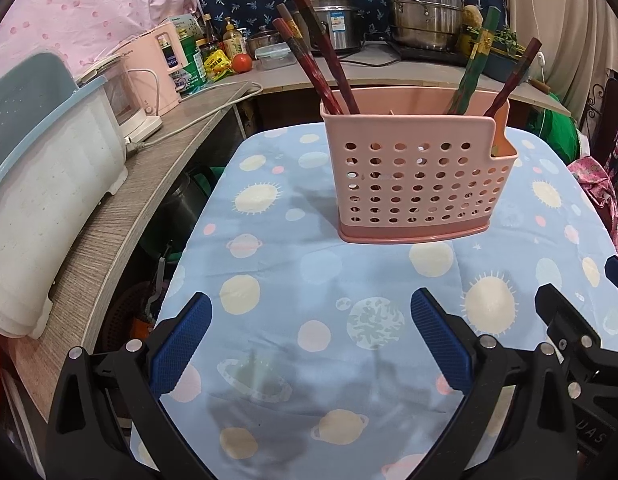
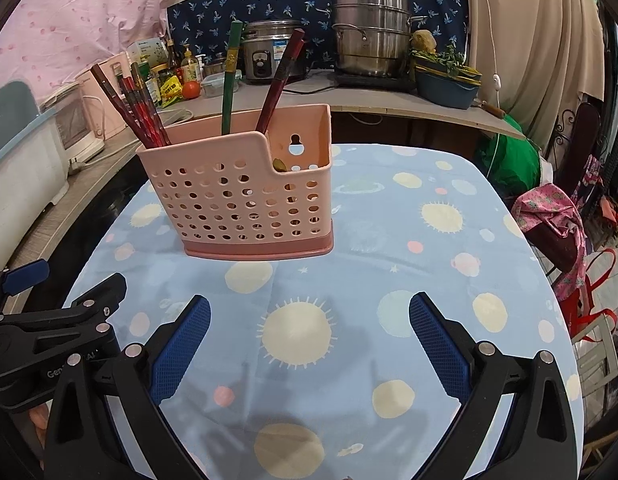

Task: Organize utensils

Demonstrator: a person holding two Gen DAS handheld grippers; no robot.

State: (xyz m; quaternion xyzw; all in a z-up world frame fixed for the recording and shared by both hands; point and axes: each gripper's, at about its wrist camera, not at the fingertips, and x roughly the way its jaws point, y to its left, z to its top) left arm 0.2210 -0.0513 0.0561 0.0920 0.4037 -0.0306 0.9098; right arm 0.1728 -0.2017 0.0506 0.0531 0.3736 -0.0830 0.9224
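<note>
The left gripper [image 1: 311, 332] stands wide, its blue-padded fingers [image 1: 181, 344] spread with nothing between them, held low over the near part of the surface [image 1: 293, 272], which wears a pale blue cloth printed with suns and planets. The right gripper [image 2: 309, 334] is spread just as wide and holds nothing; each gripper shows at the edge of the other's view, cut off by the frame, so the two sit side by side. Beyond both, well apart from the fingers, the pink perforated utensil holder [image 1: 415, 184] stands upright toward the far half of the cloth. Several dark red chopsticks [image 1: 317, 56] lean out of its left end; how many there are is hard to count, since they overlap and their lower parts vanish behind the wall. A green chopstick [image 1: 471, 62] and another dark red one [image 1: 513, 78] lean out nearer the right end. In the right wrist view the lower, notched compartment [image 2: 299, 152] shows a keyhole slot in its back wall and a small dark greenish thing at its bottom, too hidden to name. Past the holder a counter [image 2: 389, 102] carries steel pots [image 2: 371, 34], a rice cooker [image 2: 269, 50], bottles and a tomato [image 2: 191, 89]; the labels are too small to read
</note>
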